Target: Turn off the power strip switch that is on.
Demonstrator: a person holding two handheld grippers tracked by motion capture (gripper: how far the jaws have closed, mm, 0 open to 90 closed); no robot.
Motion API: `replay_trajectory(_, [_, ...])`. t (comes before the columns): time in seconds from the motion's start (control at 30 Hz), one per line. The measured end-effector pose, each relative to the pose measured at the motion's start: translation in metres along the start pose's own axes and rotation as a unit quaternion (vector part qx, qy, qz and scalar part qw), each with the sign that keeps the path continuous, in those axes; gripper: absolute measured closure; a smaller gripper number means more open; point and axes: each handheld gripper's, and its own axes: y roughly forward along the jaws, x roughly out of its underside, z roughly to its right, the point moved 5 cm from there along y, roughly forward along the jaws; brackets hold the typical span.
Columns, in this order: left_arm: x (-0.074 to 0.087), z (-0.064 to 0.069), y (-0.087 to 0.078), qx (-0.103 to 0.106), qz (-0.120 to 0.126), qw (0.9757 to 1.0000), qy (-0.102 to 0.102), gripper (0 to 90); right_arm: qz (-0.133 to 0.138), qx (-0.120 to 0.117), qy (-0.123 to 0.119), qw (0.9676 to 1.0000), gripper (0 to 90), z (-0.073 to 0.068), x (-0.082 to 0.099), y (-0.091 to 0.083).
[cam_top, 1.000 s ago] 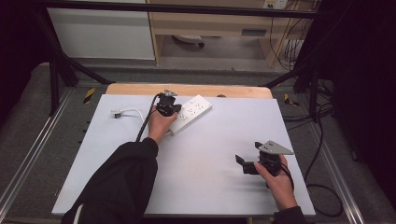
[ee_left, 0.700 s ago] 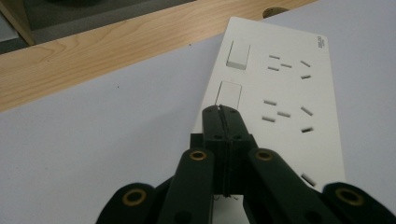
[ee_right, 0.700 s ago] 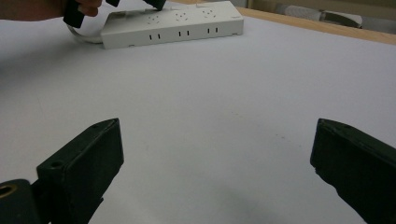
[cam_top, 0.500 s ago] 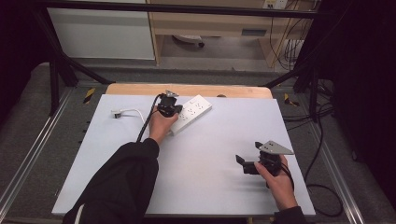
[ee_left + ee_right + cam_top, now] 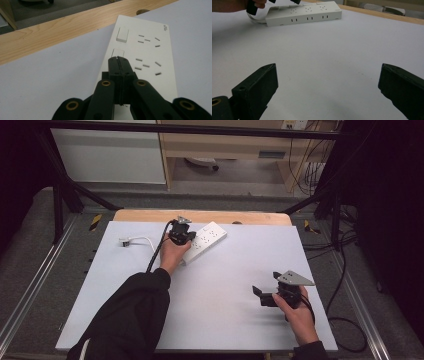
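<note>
**Closed jaws poised over a power-strip switch**

Fingers first: the left gripper has its jaws pressed together with nothing between them, tips just over the second rocker switch of the white power strip. That strip lies at the far side of the grey table, its long axis running diagonally away from the left hand, sockets up. Well apart, near the front right, the right gripper rests with jaws spread wide and empty. A white plug lies farther left.
</note>
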Motion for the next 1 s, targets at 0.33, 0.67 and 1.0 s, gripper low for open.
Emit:
replay_trajectory(0.33, [-0.003, 0.001, -0.005, 0.006, 0.025, 0.9996, -0.010, 90.0, 0.000, 0.000, -0.001, 1.0000, 3.1, 0.000, 0.000, 0.000])
replay_trajectory(0.67, [-0.008, 0.007, -0.010, 0.017, 0.041, 0.9990, -0.009, 90.0, 0.000, 0.000, 0.001, 1.0000, 3.1, 0.000, 0.000, 0.000])
replay_trajectory(1.0, [-0.013, 0.014, -0.016, 0.026, 0.054, 0.9982, -0.003, 78.6, 0.001, 0.001, 0.002, 1.0000, 3.1, 0.001, 0.000, -0.001])
